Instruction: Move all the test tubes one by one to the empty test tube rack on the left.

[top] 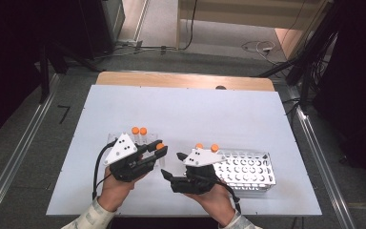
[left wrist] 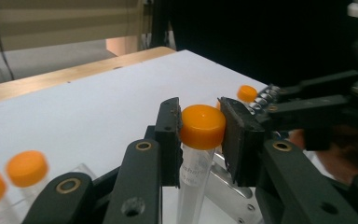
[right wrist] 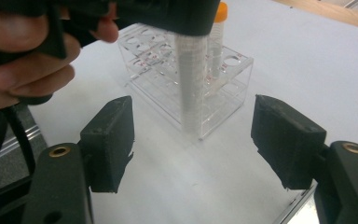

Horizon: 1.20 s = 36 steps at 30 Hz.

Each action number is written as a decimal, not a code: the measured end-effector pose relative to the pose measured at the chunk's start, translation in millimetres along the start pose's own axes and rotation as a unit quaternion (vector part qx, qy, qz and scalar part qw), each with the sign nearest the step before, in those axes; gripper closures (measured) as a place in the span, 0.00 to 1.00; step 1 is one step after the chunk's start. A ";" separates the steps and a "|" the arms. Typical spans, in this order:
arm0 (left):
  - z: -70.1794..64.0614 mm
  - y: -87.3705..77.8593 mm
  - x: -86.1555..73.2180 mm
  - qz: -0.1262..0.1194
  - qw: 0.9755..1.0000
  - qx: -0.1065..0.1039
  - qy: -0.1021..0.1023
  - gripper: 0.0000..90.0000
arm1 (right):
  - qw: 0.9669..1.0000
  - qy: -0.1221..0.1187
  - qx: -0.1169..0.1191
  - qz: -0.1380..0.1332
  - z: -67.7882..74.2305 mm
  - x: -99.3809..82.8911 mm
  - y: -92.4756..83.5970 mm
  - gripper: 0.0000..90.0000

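On my worktop I see a clear rack at the left with two orange-capped tubes standing in it, and a white perforated rack at the right with two more capped tubes at its near-left end. My left claw is clamped on the orange cap of a tube, held upright above the worktop between the racks. My right claw stands wide, gripping nothing, with that tube hanging ahead of its jaws.
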<state>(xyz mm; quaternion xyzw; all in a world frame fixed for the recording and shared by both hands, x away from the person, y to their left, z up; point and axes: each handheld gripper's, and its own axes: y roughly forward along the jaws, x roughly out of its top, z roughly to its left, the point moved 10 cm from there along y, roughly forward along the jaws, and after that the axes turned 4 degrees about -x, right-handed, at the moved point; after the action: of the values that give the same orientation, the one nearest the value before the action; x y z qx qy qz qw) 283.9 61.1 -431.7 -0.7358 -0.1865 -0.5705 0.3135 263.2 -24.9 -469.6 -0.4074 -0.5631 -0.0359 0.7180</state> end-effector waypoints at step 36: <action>72.5 -42.0 17.5 -0.033 0.993 0.111 -0.025 0.77 | 0.998 0.033 -0.061 -0.012 -51.6 -36.8 -63.8 0.30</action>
<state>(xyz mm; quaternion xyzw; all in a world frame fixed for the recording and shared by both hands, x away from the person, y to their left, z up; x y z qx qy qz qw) 314.6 139.3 -415.6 -0.7043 -0.2807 -0.5377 0.3689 257.5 -114.6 -467.4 -0.4424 -0.5404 -0.0923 0.7098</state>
